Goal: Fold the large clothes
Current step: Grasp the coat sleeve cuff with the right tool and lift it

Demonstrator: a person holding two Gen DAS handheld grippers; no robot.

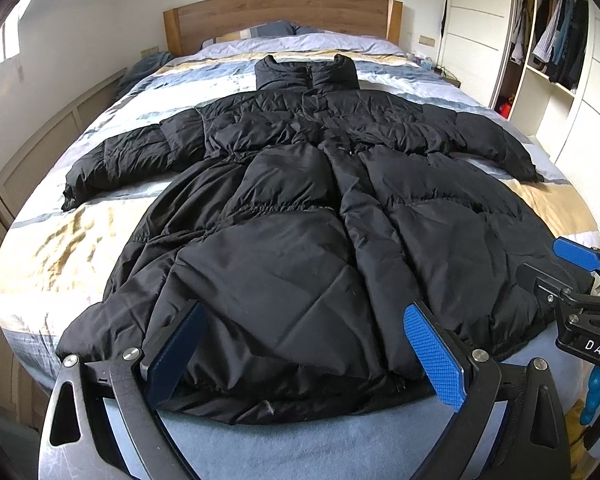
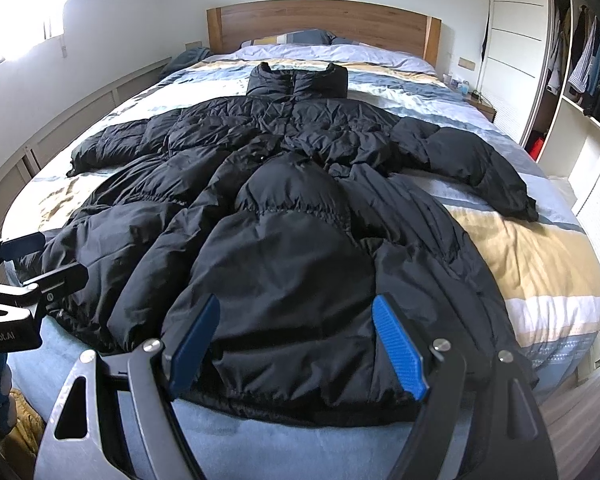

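I'm looking down a made bed (image 1: 40,256) with a striped blue, white and tan cover, wooden headboard (image 1: 280,14) at the far end, an open wardrobe (image 1: 556,40) full of hanging clothes off to the right. Nothing lies on top of the black puffer coat (image 1: 300,208). It's spread flat in the middle of the bed, collar toward the headboard, hem at the near edge, long axis running straight away from me, both sleeves splayed out sideways. My left gripper (image 1: 304,354) hovers over the hem with jaws spread wide, grasping nothing. My right gripper (image 2: 300,344) is likewise released above the hem. The left camera catches the right gripper at its right edge; the right camera shows a bedside table (image 2: 480,104) beyond the coat's right sleeve.
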